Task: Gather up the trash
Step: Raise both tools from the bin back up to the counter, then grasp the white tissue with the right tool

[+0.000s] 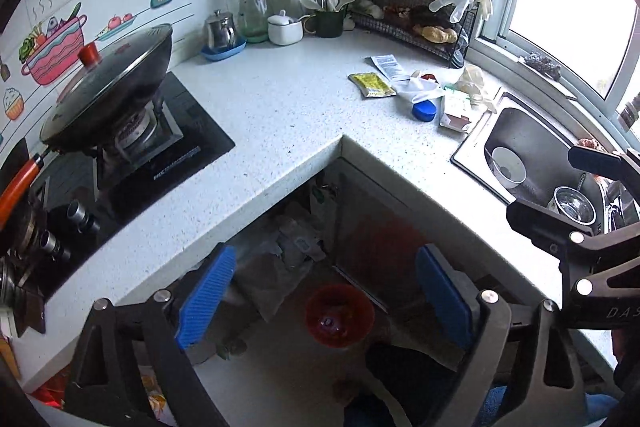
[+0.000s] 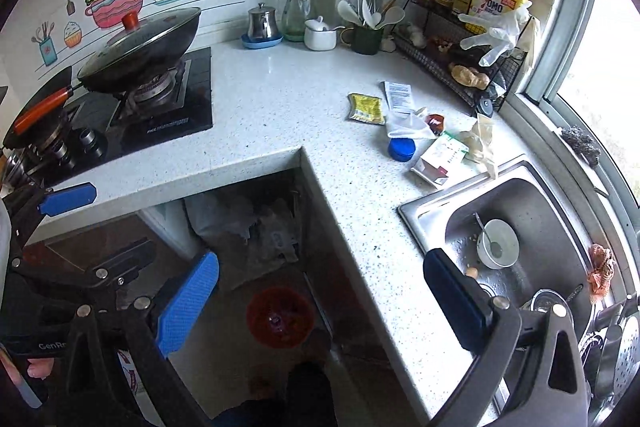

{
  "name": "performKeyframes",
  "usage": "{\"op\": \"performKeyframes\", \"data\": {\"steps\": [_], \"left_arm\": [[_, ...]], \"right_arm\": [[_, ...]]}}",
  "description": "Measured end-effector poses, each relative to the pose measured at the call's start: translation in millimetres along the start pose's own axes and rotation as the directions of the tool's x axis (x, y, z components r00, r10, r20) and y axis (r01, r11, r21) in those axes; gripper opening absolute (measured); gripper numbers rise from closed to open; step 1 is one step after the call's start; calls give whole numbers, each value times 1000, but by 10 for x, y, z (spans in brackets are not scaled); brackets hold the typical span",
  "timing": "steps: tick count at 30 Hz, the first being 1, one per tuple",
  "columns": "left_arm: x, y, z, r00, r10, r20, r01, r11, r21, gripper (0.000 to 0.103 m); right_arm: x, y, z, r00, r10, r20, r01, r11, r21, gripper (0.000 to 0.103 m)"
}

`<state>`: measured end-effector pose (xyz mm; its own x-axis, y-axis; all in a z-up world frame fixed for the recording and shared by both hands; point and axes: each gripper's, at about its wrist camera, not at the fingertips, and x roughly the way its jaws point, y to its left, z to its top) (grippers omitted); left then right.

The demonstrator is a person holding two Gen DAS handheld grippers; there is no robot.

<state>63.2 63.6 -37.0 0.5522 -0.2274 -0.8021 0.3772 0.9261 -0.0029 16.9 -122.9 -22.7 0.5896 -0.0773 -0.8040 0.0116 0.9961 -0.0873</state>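
Trash lies on the white counter point(image 2: 280, 99) near the sink: a yellow packet point(image 1: 372, 85) point(image 2: 366, 109), a white printed wrapper point(image 1: 388, 67) point(image 2: 398, 97), a blue lid point(image 1: 424, 111) point(image 2: 402, 149), a white plastic bag point(image 2: 410, 127), a small carton point(image 1: 456, 109) point(image 2: 438, 159) and crumpled gloves point(image 2: 482, 143). A red bin point(image 1: 340, 315) point(image 2: 280, 317) stands on the floor under the counter corner. My left gripper point(image 1: 326, 299) is open and empty above the bin. My right gripper point(image 2: 320, 307) is open and empty, between bin and sink.
A lidded wok point(image 2: 140, 51) sits on the gas stove at left. A steel sink point(image 2: 532, 211) with a bowl point(image 2: 498, 243) is at right. A wire rack point(image 2: 464, 39) with bottles, a utensil cup point(image 2: 366, 37) and a kettle point(image 2: 262, 23) line the back wall.
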Motion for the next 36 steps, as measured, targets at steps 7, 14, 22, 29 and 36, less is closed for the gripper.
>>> {"op": "performKeyframes", "data": {"steps": [7,14,22,29,36], "left_arm": [[154,-142,416,1000,-9,12,8,998,69,93],[630,-182,979,1000,-15,-10,16,997,81,94],[1376,-247,1593,996,-24,-88,27,999,40,94],[2093,-313,1891,981,-25,-194,28,999,16,94],[2718,-268,2026,959,-9,-284,1,1000,-30,94]], "right_arm": [[50,-259,221,1000,-22,18,21,998,58,102],[412,-540,597,1000,-19,-8,20,995,100,102],[1035,-888,1090,996,13,-86,-5,996,92,102],[1648,-1185,1395,983,38,-178,-27,998,64,102],[2276,-1311,1569,953,92,-289,-80,995,54,102]]}}
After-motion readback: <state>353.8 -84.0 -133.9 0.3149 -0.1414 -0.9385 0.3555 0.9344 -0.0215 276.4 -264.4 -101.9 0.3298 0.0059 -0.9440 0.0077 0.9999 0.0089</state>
